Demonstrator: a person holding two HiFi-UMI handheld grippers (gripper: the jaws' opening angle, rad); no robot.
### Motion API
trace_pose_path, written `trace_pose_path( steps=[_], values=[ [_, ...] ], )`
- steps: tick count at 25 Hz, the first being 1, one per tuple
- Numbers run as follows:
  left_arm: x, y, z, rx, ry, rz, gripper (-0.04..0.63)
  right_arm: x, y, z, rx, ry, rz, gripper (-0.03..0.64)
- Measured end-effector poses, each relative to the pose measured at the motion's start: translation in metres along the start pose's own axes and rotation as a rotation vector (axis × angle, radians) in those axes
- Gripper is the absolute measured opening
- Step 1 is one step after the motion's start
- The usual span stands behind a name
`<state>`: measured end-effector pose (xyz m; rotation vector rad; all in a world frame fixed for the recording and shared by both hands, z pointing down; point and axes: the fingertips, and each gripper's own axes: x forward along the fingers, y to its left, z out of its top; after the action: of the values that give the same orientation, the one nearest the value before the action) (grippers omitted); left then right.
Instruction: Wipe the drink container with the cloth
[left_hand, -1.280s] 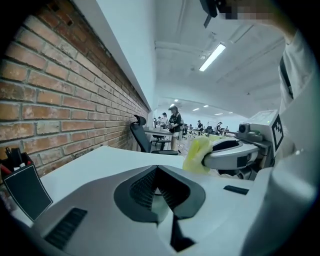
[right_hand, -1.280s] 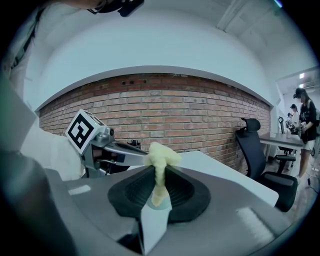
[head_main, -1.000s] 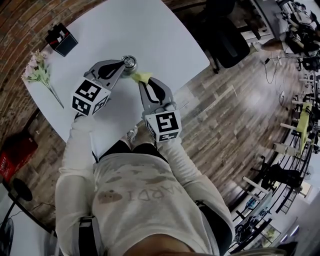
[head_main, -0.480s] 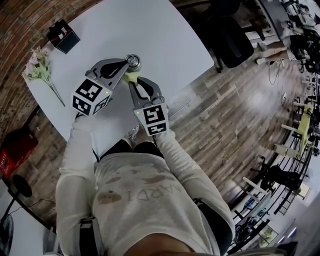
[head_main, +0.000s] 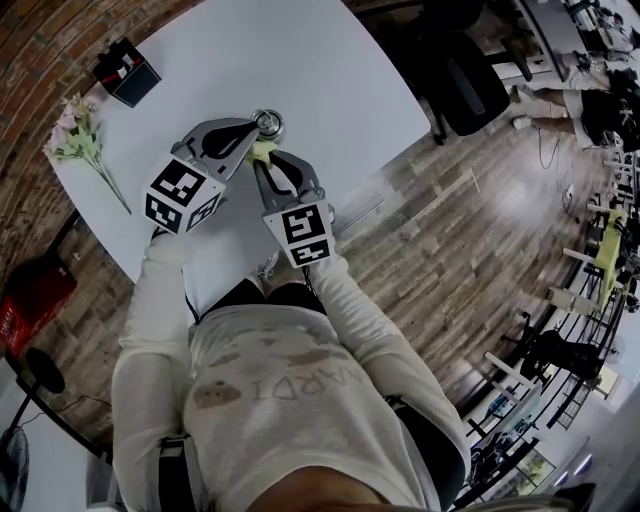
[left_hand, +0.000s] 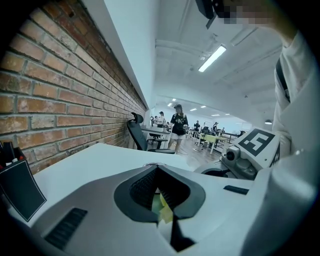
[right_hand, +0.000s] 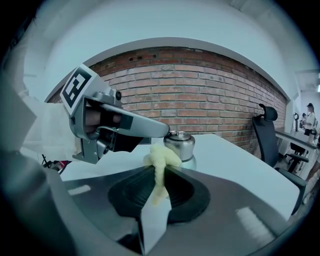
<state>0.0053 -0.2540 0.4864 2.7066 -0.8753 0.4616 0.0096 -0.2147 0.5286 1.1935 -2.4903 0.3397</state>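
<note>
Yellow cloth (right_hand: 162, 158) in right gripper (right_hand: 158, 169) touches steel container (right_hand: 180, 145).

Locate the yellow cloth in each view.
Head view: cloth centre-left, pinched in the right gripper, beside the drink container.
Left gripper view: yellow scrap low centre, seen past the jaws.
Right gripper view: centre, between the jaws.
Shared landmark: brick wall.
</note>
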Motion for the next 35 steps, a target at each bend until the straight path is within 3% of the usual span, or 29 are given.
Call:
trace_pose_path(
  steps=[13,25,35],
  values=[
    [0.002,-0.002,0.000,-0.001,-0.005,-0.011,0.002,-0.009,-0.044,-0.009,-0.004,0.031,-0.090,0.074],
    [0.002,-0.001,0.000,-0.013,-0.010,-0.016,0.002,0.006,-0.046,-0.048,-0.013,0.127,-0.084,0.072],
    [0.002,-0.002,0.001,-0.016,-0.010,-0.018,0.002,0.008,-0.031,-0.049,-0.043,0.143,-0.061,0.072]
  ],
)
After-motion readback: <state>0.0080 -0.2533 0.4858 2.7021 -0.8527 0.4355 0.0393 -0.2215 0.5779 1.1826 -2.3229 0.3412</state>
